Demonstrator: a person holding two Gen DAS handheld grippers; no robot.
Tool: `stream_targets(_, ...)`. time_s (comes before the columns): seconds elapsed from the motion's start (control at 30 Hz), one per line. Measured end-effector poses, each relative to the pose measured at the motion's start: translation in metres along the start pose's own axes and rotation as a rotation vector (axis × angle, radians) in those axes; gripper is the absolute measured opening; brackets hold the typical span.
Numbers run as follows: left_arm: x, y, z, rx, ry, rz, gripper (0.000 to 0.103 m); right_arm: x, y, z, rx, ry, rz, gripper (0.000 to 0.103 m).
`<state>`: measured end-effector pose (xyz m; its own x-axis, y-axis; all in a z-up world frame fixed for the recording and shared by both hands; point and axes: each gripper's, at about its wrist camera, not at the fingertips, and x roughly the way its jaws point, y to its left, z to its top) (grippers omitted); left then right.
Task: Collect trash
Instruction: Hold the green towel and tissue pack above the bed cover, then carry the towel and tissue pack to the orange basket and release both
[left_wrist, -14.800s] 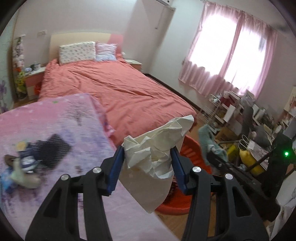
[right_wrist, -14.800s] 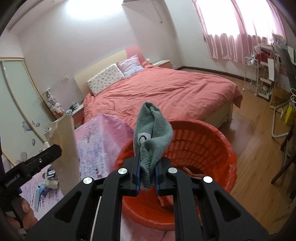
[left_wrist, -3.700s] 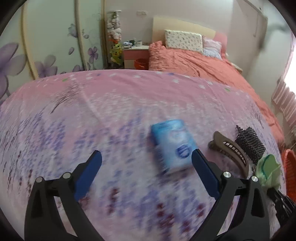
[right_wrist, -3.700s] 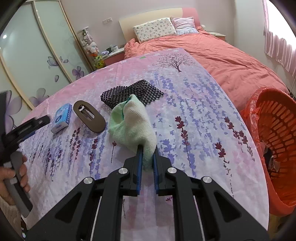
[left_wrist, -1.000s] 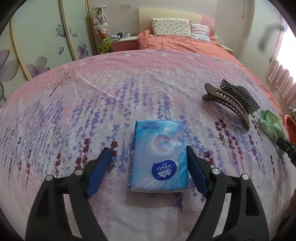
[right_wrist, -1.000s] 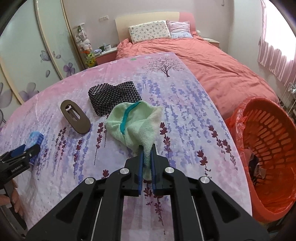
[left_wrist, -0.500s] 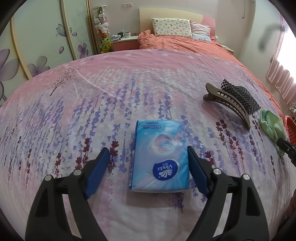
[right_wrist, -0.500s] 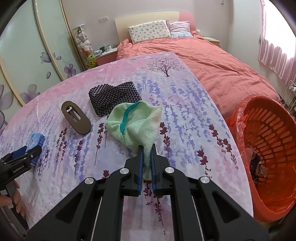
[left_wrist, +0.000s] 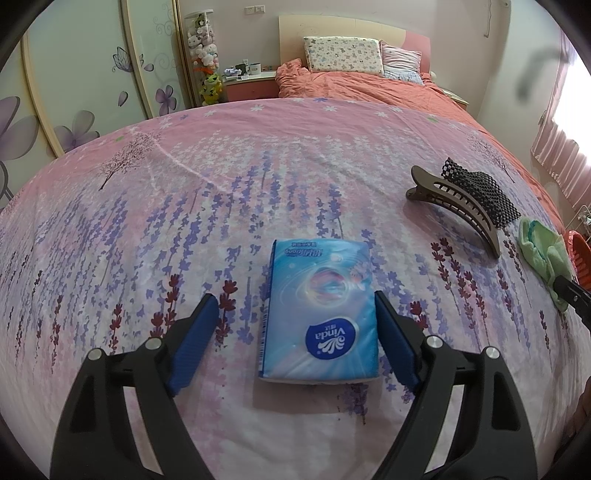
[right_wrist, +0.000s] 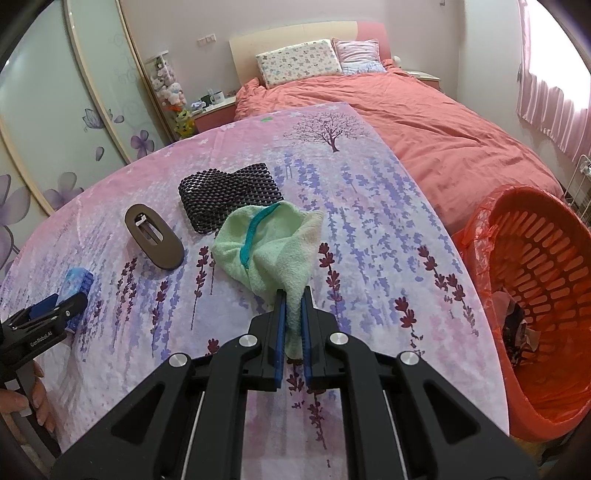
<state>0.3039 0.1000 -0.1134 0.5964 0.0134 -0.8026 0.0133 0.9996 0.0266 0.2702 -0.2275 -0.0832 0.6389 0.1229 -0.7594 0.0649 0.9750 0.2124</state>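
While the left gripper (left_wrist: 291, 325) straddles the blue tissue pack (left_wrist: 320, 314) with jaws apart, the right gripper (right_wrist: 291, 317) stays clear. Its jaws pinch the green cloth (right_wrist: 271, 243) beside the orange basket (right_wrist: 546, 295).

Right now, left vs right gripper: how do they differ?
The left gripper is open, straddling the blue tissue pack lying flat on the tablecloth. The right gripper is shut on the green cloth, near the red basket. Both have blue pads and sit low over the table.
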Motion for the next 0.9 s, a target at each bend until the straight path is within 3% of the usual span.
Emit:
stream_targets(0.4, 0.0, 0.0, 0.001, 0.001, 0.0, -0.001, 0.081, 0.0, -0.002, 0.0, 0.009, 0.0, 0.013, 0.007)
stream_targets(0.57, -0.007, -0.006, -0.006, 0.053, -0.024, -0.025, 0.052, -0.002, -0.008, 0.0, 0.034, -0.009, 0.051, 0.006)
stream_targets(0.9, -0.023, -0.02, -0.016, 0.081, -0.062, -0.017, 0.05, -0.033, -0.015, -0.002, 0.053, -0.102, 0.099, 0.006)
